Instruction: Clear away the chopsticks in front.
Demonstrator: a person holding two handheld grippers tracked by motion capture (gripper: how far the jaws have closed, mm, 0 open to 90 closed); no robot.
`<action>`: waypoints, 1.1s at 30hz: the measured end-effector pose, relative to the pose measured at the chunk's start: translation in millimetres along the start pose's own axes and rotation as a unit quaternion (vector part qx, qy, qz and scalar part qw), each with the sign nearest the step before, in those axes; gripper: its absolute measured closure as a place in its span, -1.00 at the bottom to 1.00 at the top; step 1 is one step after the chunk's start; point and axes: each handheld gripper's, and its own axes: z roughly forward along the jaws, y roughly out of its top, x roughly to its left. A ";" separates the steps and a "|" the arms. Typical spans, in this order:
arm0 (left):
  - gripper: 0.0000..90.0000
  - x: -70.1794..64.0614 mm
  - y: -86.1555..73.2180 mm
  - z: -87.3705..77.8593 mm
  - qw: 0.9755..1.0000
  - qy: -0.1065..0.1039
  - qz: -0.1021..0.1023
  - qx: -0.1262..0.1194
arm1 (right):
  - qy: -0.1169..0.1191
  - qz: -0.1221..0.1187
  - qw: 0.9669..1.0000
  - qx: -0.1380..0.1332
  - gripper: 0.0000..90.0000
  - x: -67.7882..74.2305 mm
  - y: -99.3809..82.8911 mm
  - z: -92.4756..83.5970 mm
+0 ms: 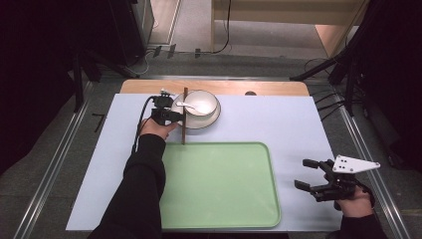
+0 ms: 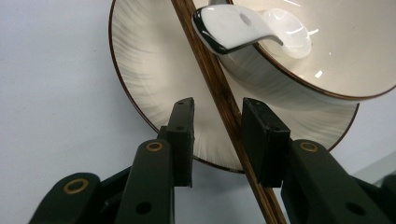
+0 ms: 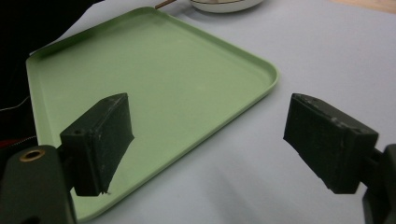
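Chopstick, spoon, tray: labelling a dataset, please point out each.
chopstick (image 2: 219,88), left gripper view, mid-shaft above the jaws.
spoon (image 2: 229,25), left gripper view, its handle.
tray (image 1: 219,184), high view, bare floor.

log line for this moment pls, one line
left gripper: open, jaws astride chopsticks lying across plate | right gripper: open, idle beside green tray | spoon: in bowl

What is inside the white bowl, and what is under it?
Inside the bowl lies a white ceramic spoon, its handle over the rim. Under the bowl is a plate. The bowl covers the plate's middle, so anything there is hidden.
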 end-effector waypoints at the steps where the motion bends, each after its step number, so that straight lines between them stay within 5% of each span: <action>1: 0.51 -0.5 0.2 1.7 1.000 0.001 -0.004 0.001 | 0.000 0.000 1.000 0.000 -0.65 0.0 0.0 0.0; 6: 0.62 3.0 0.2 7.4 1.000 0.006 -0.012 0.004 | 0.003 -0.001 1.000 0.002 -0.65 0.3 0.1 0.1; 15: 0.82 3.2 1.8 14.8 0.998 0.014 -0.067 0.002 | 0.005 -0.003 1.000 0.002 -0.65 0.7 0.1 0.3; 24: 0.91 7.2 3.0 14.3 0.995 0.000 -0.096 0.008 | 0.006 -0.003 1.000 0.002 -0.65 0.6 0.1 0.3; 33: 0.92 18.8 5.9 -8.0 0.994 -0.008 -0.110 -0.006 | 0.005 -0.003 1.000 0.001 -0.65 0.5 0.0 -0.2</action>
